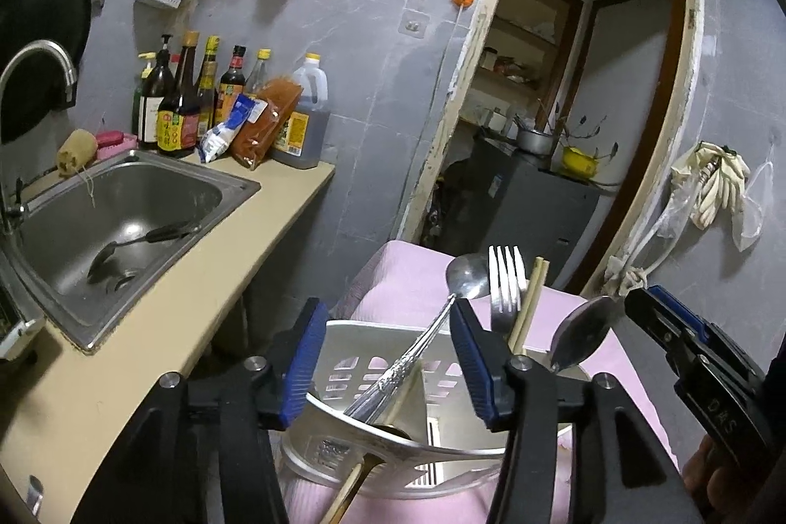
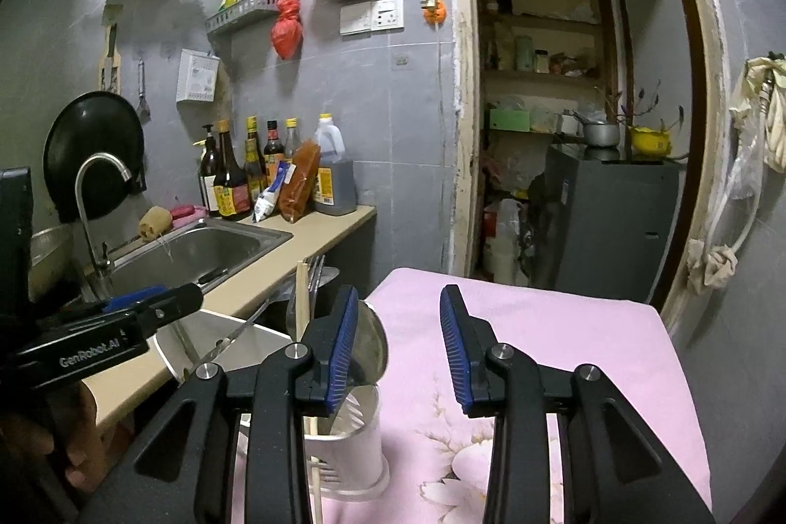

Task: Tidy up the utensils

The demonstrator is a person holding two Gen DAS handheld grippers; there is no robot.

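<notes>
Grey-tiled kitchen, pink floral cloth (image 2: 540, 327) on the table beside the sink counter (image 1: 196, 293).
Left gripper (image 1: 388, 357) jaws apart, ornate spoon (image 1: 422, 342) leaning loose between them in the white holder (image 1: 344, 376); fork (image 1: 505, 283), chopsticks (image 1: 528, 303) upright. Right gripper (image 2: 399, 352) apart, empty, second spoon (image 2: 376, 342) touching its left finger.

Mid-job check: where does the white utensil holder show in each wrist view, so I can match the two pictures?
Left wrist: white utensil holder sits bottom centre, between that claw's blue pads, with spoons, a fork and chopsticks standing in it.
Right wrist: it sits lower left of centre, partly behind the left pad.
Shared landmark: the steel sink at the left.
</notes>
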